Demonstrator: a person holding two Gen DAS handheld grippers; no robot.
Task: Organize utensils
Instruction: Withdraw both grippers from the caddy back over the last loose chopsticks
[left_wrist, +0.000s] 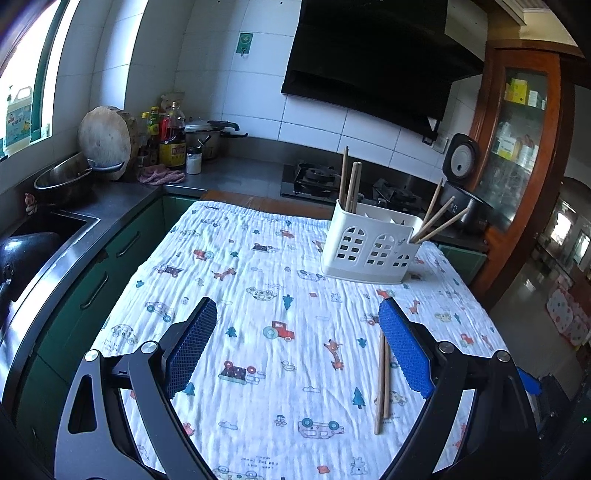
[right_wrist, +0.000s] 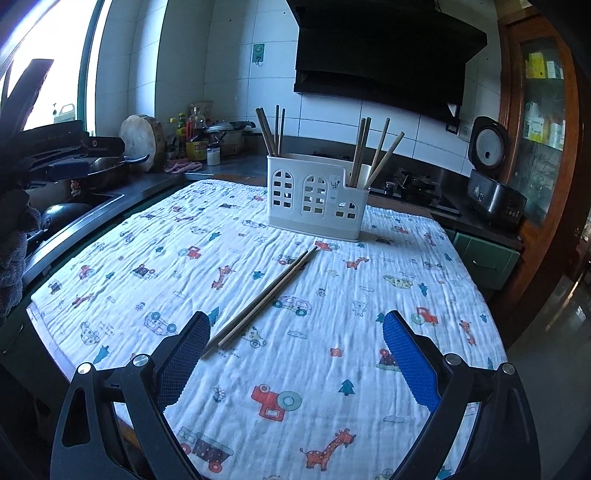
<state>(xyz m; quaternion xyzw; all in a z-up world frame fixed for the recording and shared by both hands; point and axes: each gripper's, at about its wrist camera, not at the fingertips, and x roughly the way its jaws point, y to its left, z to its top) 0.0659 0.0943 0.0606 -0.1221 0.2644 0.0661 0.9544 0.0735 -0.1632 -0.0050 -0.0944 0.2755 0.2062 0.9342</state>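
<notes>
Chopsticks (right_wrist: 262, 299), one loose pair, are left flat on the table (right_wrist: 332, 369) cloth, near side of the white holder (right_wrist: 317, 199) already loaded at both ends. Left gripper (left_wrist: 297, 349) and right gripper (right_wrist: 295, 360) are held wide, empty, presumably staged for pickup.

Cloth (right_wrist: 369, 314) open — only holder (right_wrist: 317, 199) (upright chopsticks) obstructs.

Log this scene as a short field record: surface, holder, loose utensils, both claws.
surface: table under a printed cloth
holder: white utensil caddy, upright, chopsticks standing in both end compartments
loose utensils: chopstick pair lying on the cloth, in front of the caddy
left claw: open, empty
right claw: open, empty, near end of the pair by its left finger
</notes>
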